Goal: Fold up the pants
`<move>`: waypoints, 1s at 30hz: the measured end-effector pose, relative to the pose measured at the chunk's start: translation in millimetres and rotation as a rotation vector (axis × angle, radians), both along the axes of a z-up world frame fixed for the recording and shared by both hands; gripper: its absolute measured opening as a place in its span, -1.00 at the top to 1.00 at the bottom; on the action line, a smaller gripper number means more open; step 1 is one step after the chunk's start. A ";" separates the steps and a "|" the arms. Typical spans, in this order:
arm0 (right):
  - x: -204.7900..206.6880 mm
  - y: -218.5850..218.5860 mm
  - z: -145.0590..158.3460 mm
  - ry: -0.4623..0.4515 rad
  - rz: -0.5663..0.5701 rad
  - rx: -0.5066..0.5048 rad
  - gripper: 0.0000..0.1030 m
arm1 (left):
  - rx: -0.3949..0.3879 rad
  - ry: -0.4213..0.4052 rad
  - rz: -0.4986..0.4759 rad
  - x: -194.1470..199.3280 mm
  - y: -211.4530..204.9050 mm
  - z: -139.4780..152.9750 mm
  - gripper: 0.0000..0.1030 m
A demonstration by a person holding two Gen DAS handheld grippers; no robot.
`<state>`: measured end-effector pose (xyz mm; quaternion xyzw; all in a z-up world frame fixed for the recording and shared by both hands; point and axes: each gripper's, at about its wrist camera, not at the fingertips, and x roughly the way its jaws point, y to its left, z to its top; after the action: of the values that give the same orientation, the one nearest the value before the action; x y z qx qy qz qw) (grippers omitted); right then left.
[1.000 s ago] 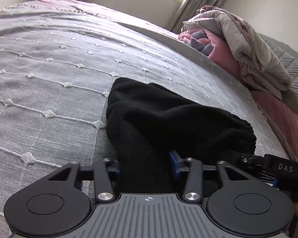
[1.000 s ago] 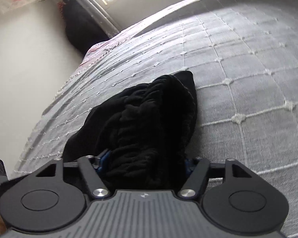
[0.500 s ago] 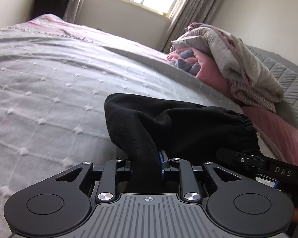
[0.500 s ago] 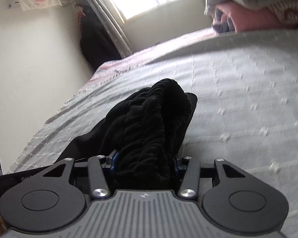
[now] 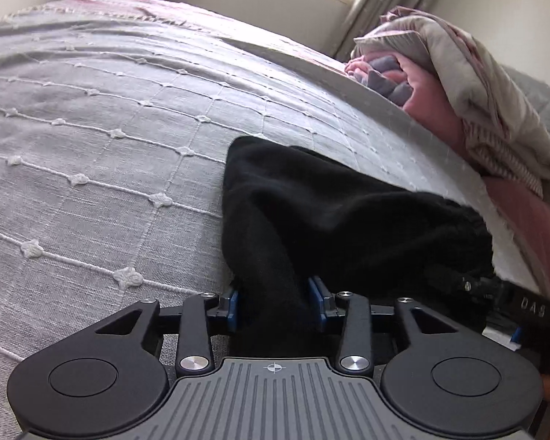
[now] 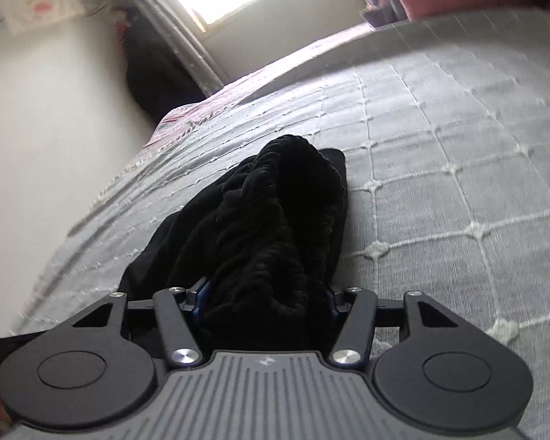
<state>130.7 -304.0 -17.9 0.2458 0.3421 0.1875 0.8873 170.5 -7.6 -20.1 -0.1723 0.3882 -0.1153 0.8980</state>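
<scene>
Black pants (image 5: 322,216) lie bunched on a grey bedspread (image 5: 110,117). In the left wrist view my left gripper (image 5: 275,302) has its jaws partly apart with a fold of the black cloth running between them. The right gripper's body (image 5: 509,300) shows at the right, by the gathered waistband (image 5: 469,227). In the right wrist view my right gripper (image 6: 266,300) is spread wide around the ribbed waistband (image 6: 271,227); the cloth fills the gap and hides the fingertips.
A pile of pink and beige bedding (image 5: 458,84) sits at the right of the bed. A window and curtain (image 6: 187,22) stand beyond the far edge. A wall (image 6: 36,110) borders the bed's left side in the right wrist view.
Both grippers' jaws have spread wider than half a second ago, when they pinched the cloth. Both have tipped down toward the bed.
</scene>
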 end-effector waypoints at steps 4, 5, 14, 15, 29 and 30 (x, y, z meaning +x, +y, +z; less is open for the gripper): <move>-2.6 -4.7 -2.4 0.011 -0.014 0.028 -0.55 | 0.009 -0.030 -0.015 -2.7 0.6 0.2 0.27; -2.0 -7.2 -4.1 0.022 -0.022 0.052 -0.55 | 0.005 -0.033 -0.015 -3.3 1.3 -0.2 0.28; -7.5 -13.6 -2.7 0.070 -0.054 0.094 -0.86 | 0.057 -0.052 -0.010 -4.7 -6.8 7.0 0.28; -8.6 -16.3 -2.0 0.086 -0.062 0.096 -0.96 | 0.061 -0.052 -0.007 -6.0 -7.2 9.4 0.28; -89.7 -0.9 60.0 -0.119 -0.109 -0.252 -1.00 | 0.345 -0.117 0.055 -67.3 -31.6 47.3 -0.36; -95.7 5.3 62.5 -0.131 -0.103 -0.286 -1.00 | 0.364 -0.125 0.060 -71.8 -32.3 50.0 -0.37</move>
<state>35.1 -298.7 44.6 0.1213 0.2936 0.1067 0.9422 98.7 -39.9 29.9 -0.0110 0.3406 -0.0269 0.9397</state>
